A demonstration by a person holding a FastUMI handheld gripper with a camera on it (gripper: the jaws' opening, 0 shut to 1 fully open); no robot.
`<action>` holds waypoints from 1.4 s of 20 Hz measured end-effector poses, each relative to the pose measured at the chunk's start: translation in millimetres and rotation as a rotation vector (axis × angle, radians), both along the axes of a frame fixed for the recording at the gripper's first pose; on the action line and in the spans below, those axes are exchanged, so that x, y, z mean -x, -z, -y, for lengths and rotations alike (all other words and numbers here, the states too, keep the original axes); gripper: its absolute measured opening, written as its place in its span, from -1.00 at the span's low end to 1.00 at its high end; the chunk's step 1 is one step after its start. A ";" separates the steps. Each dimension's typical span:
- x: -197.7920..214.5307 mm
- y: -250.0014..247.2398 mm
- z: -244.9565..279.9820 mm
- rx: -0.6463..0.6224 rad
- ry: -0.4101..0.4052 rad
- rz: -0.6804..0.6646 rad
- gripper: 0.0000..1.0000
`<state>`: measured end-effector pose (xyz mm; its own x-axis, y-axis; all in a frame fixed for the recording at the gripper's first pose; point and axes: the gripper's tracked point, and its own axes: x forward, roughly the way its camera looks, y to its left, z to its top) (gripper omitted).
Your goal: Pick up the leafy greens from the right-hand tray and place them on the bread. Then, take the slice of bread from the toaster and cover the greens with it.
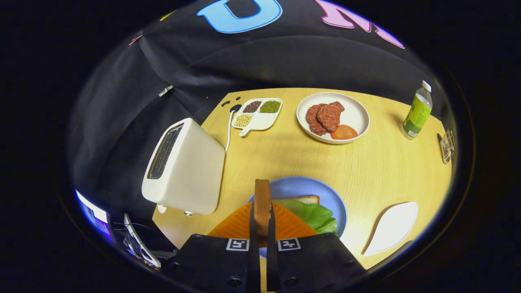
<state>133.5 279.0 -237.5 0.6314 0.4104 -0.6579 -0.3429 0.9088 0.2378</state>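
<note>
So the gripper [263, 228] is right up front with its fingers [252, 228] clamped on a slice of bread [262, 203], held on edge so you're looking at the brown crust standing straight up between them. Directly under and just beyond that is a blue plate [305, 187] near the front edge of the tabletop [386, 162], with leafy greens [313, 213] lying on another bread slice [309, 199] whose far corner pokes out past the leaves. An empty white leaf-shaped tray [392, 228] sits off toward the front right corner. A white toaster [187, 167] stands at the left edge, cord running back. Farther back there's a white plate [354, 116] with meat patties [325, 117] and a tomato slice [344, 132], plus a divided dish of beans [258, 114] near the back left. A green-labelled bottle [417, 112] stands by the far right edge.
</note>
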 end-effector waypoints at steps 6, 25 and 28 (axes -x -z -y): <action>-1.5 22.4 20.7 -0.011 0.027 -0.036 -0.71; 6.8 -34.5 151.4 0.087 0.185 0.199 1.00; 22.3 -88.3 182.6 0.080 0.215 0.303 1.00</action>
